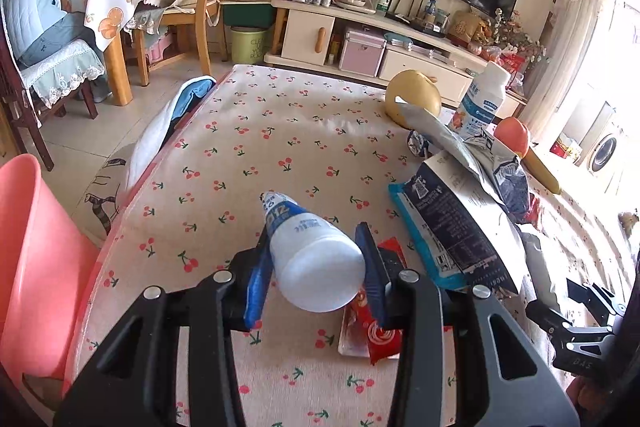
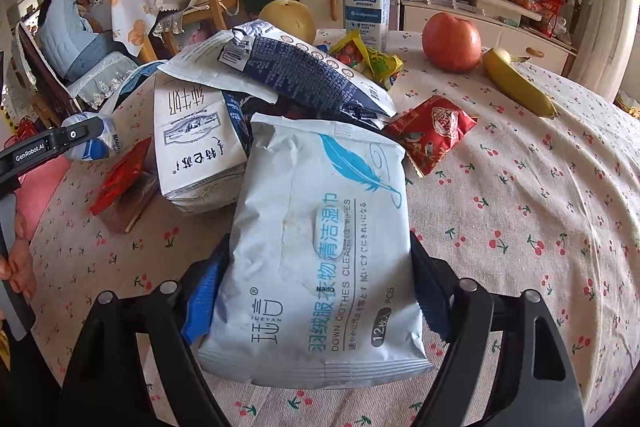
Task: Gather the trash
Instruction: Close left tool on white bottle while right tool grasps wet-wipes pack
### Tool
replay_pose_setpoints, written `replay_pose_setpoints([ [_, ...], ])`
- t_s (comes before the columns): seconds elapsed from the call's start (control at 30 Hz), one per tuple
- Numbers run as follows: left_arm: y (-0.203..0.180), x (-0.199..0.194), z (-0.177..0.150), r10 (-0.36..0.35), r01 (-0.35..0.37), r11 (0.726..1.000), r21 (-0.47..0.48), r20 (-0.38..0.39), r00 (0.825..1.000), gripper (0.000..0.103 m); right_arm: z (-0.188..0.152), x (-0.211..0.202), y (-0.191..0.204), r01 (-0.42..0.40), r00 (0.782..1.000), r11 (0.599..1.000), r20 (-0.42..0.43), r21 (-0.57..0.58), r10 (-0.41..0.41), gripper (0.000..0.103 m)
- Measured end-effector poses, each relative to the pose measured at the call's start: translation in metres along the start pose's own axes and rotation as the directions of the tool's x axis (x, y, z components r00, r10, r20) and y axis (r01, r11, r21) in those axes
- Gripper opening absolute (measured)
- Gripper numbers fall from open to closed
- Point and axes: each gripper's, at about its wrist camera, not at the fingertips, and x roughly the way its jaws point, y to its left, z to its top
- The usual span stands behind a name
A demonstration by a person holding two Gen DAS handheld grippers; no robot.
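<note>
Low in both frames, each gripper has trash. Left gripper [image 1: 316,263] clamps a small bottle [image 1: 310,251] at its belly: light, slick plastic, prob. empty, may squirt out. Right gripper [image 2: 320,291] grips the wipes pack [image 2: 320,247] w/ jaws on its edges: soft, crumply.

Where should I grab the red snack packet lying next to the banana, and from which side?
Grip the red snack packet across its puffed middle, coming straight down from above. It lies flat on the tablecloth, apart from the banana and just off the pile, so its two long edges look clear for the jaws.
</note>
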Motion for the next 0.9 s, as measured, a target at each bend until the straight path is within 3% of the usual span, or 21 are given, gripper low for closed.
replay_pose_setpoints([
  [0.23,0.005,-0.035,-0.015,-0.036,0.036,0.999,-0.011,0.023,0.999,0.041,-0.01,-0.045,0.004,-0.013,0.998,1.0,0.067,0.024,0.011,0.081],
  [0.5,0.011,-0.079,-0.018,-0.078,0.078,0.997,0.0,0.088,0.993,0.041,-0.002,-0.079,0.042,-0.104,0.987,0.995,0.125,0.003,0.103,0.081],
  [0.73,0.048,-0.116,-0.002,-0.062,0.072,0.996,-0.058,0.163,0.985,0.041,0.026,-0.076,0.13,-0.241,0.963,0.965,0.102,-0.1,0.251,0.081],
  [0.9,0.111,-0.145,0.011,0.058,-0.024,0.988,-0.153,0.224,0.973,0.041,0.052,-0.063,0.225,-0.364,0.922,0.908,0.062,-0.205,0.383,0.081],
])
